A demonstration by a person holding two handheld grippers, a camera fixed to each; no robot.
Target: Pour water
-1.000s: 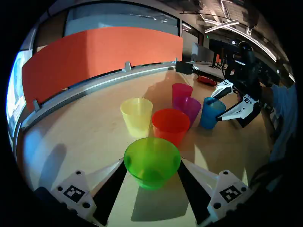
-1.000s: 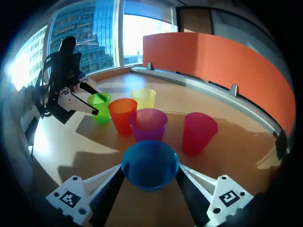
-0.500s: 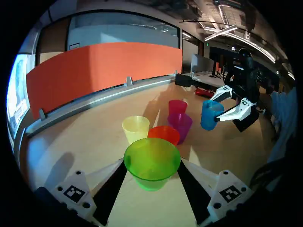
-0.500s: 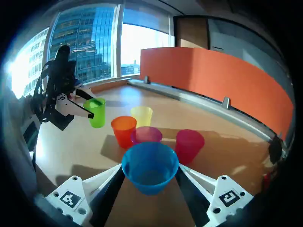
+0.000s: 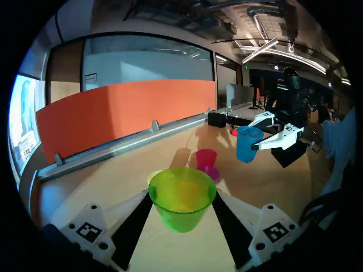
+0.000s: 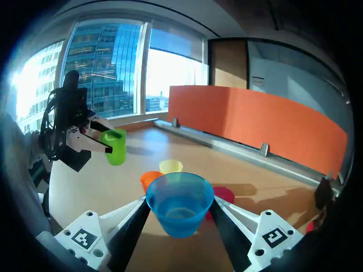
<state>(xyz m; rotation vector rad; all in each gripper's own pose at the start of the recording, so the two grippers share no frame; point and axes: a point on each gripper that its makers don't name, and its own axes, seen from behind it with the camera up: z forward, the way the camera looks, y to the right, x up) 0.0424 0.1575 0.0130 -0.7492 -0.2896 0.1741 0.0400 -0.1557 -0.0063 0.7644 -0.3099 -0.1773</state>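
- Left gripper (image 5: 182, 199): fingers pinched the green cup (image 5: 182, 213) by its sides. It was upright, off the bench (image 5: 113, 181), and nearer the camera than the pink cup (image 5: 206, 157).
- Right gripper (image 6: 180, 206): fingers pinched the blue cup (image 6: 180, 222), upright, clear of the bench, in front of the pink cup.
- Left gripper view: purple cup (image 5: 213, 172) sat just beside the pink cup, mostly hidden by the green cup. Yellow cup (image 5: 153, 176) showed as a sliver, farther from the pink cup.
- Right gripper view: pink cup was mostly hidden behind the blue cup. Orange cup (image 6: 149, 178) was cut off by a finger.
- Water: couldn't confirm any in either held cup, as the tinted walls made the contents unreadable.
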